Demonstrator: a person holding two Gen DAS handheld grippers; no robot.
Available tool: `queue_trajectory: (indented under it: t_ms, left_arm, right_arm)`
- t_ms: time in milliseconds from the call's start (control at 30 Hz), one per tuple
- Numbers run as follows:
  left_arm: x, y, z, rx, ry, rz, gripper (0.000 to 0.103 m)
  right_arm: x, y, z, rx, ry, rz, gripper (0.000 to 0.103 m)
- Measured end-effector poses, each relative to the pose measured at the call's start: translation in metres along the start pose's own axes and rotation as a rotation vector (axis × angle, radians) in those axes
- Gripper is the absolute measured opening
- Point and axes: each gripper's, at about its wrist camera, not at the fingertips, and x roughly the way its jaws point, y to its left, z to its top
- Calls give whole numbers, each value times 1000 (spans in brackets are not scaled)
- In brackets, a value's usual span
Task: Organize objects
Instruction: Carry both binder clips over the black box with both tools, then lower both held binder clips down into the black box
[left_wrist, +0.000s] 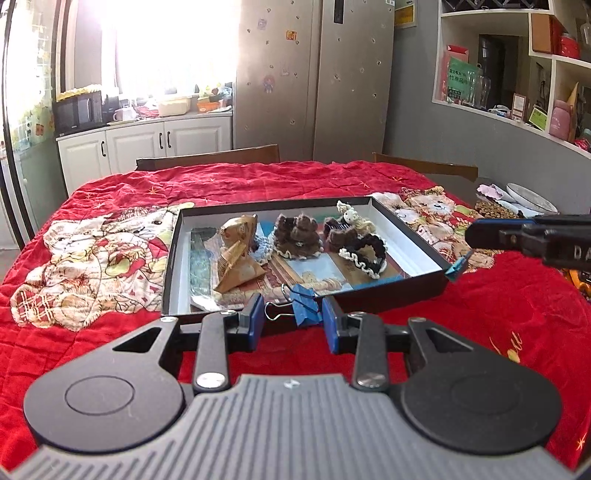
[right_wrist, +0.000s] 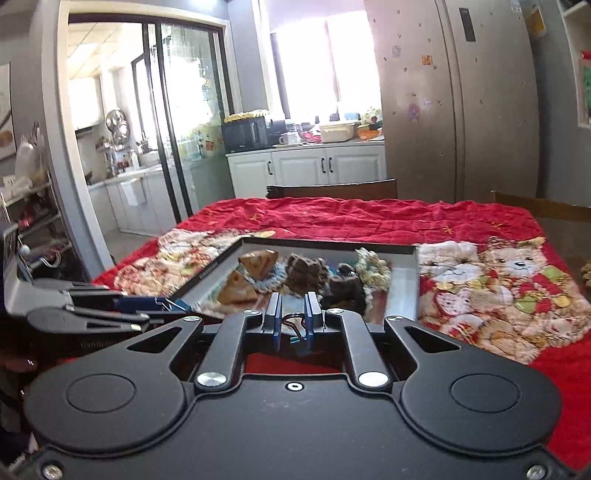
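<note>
A shallow black box (left_wrist: 391, 295) with a white inside lies on the red quilt. It holds a brown folded paper piece (left_wrist: 236, 254), brown knitted scrunchies (left_wrist: 295, 234) and a black and cream scrunchie (left_wrist: 365, 253). A blue binder clip (left_wrist: 304, 301) sits on the box's near rim between the fingers of my left gripper (left_wrist: 293, 323), which stands open around it. My right gripper (right_wrist: 293, 326) is shut on a second blue binder clip (right_wrist: 300, 338) at the box's near right corner; that clip also shows in the left wrist view (left_wrist: 458, 266). The box also shows in the right wrist view (right_wrist: 406, 284).
The table is covered by a red quilt (left_wrist: 258, 181) with teddy bear prints. Chair backs (left_wrist: 207, 157) stand at the far edge. A plate and a snack bag (left_wrist: 517, 201) lie at the far right. A fridge and cabinets stand behind.
</note>
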Motion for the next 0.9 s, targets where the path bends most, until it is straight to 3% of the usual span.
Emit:
queue_trajectory:
  t_ms: [467, 900]
  left_arm:
    - [43, 8, 25, 15, 23, 16, 38]
    - [105, 10, 32, 43, 87, -10, 38]
  right_arm:
    - [67, 16, 33, -4, 40, 25, 12]
    - [147, 1, 32, 92, 112, 24, 12]
